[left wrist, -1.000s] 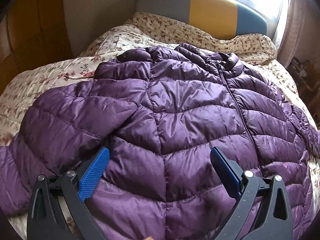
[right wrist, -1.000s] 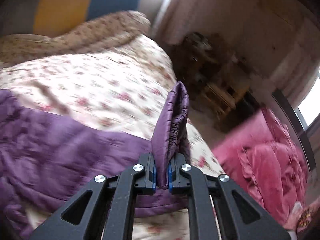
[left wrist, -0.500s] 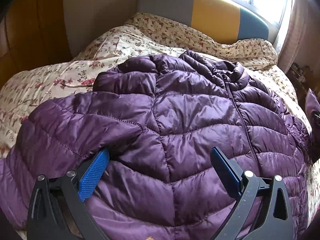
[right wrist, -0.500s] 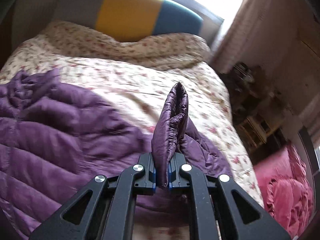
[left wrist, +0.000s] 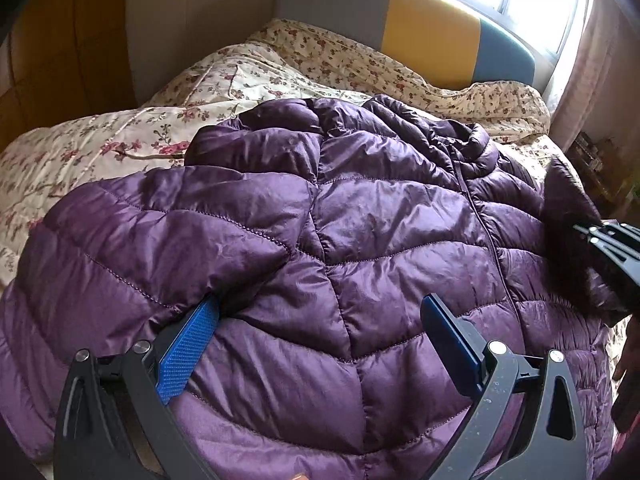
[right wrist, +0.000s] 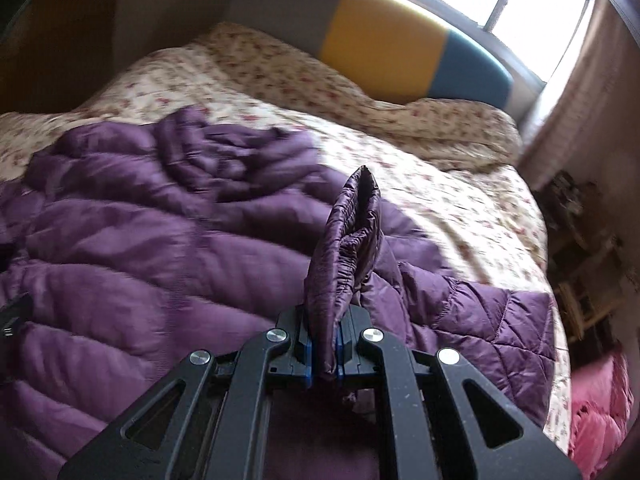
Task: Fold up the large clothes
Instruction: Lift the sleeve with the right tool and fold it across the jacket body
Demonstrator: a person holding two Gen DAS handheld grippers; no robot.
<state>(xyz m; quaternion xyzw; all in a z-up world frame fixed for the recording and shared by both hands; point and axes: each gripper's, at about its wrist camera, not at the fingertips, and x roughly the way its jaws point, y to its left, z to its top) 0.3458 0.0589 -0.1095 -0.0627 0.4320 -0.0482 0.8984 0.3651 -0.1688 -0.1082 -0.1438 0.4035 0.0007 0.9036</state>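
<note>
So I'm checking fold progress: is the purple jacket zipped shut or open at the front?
Zipped shut, as far as shows: on the purple jacket the zipper runs as one closed seam from collar downward; its lower end is out of view.

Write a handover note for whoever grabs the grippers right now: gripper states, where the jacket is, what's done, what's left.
Left gripper: open, hovering over the purple quilted puffer jacket, holding nothing.
Right gripper: shut on the jacket's elastic sleeve cuff, lifted above the body.
Jacket: spread front up, zipped, on the floral bedspread.
Done: the other sleeve already lies folded across the front.
Left: lay the held sleeve across the front, release, then probably fold the body up.
</note>
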